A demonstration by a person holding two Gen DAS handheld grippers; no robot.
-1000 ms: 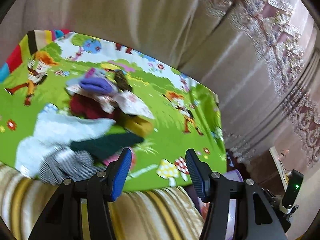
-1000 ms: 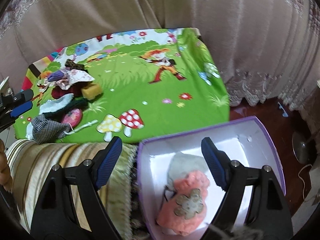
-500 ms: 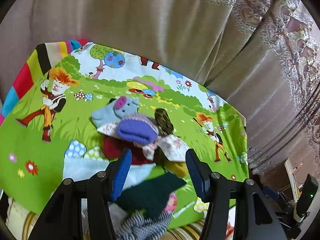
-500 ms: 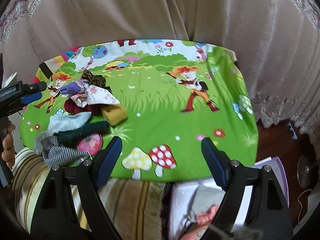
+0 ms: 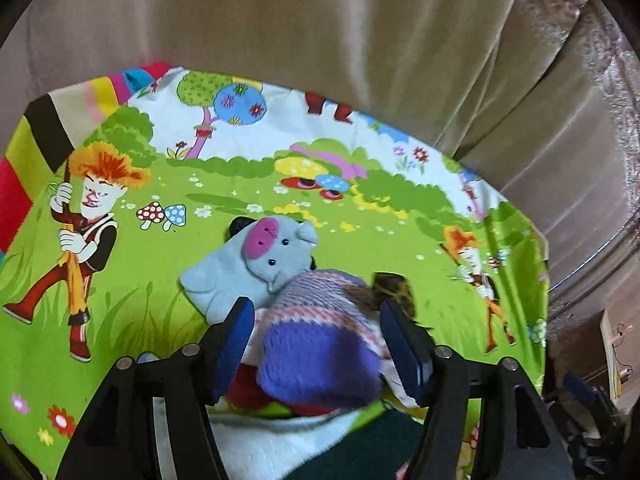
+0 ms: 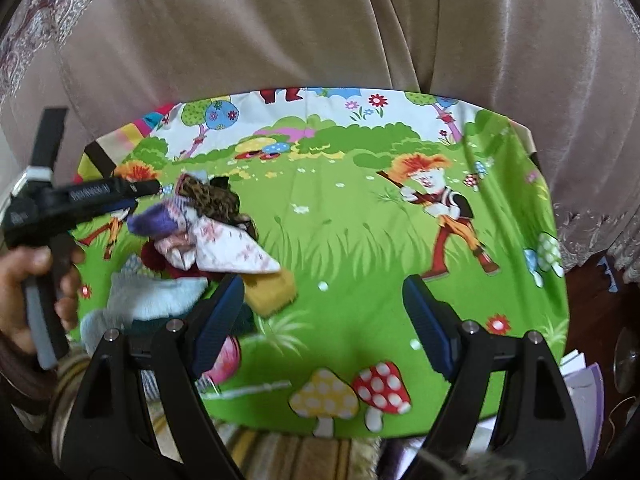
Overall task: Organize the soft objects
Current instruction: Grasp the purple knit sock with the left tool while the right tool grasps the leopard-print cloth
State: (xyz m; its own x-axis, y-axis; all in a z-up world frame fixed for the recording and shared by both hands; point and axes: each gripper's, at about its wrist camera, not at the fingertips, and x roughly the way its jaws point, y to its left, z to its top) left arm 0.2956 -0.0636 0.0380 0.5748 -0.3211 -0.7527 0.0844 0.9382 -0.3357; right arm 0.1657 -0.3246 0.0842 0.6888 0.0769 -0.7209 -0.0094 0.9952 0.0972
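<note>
A purple knitted sock (image 5: 320, 344) lies on top of a heap of soft things at the left end of the bench (image 5: 120, 320), which is covered by a bright cartoon cloth (image 6: 340, 240). Just behind the sock sits a pale blue pig toy (image 5: 260, 264) with a pink snout, touching it. Under and around the sock are a floral cloth (image 6: 232, 252), a red piece (image 5: 248, 392), a white fluffy piece (image 5: 272, 440) and a dark green one (image 5: 372, 452); a brown patterned piece (image 6: 216, 200) lies at the far side, and a yellow block (image 6: 270, 294) lies at the heap's right edge.

The left hand-held gripper (image 5: 318, 354) has just been opening its jaws; they stand spread to either side of the sock, and I cannot tell whether the pads touch it. In the right view a hand (image 6: 36, 280) holds that tool's grip.

The right hand-held gripper (image 6: 322, 320) is spread wide with nothing between its jaws, above bare cloth to the right of the heap. Beige curtains (image 6: 320, 32) hang behind the bench.
</note>
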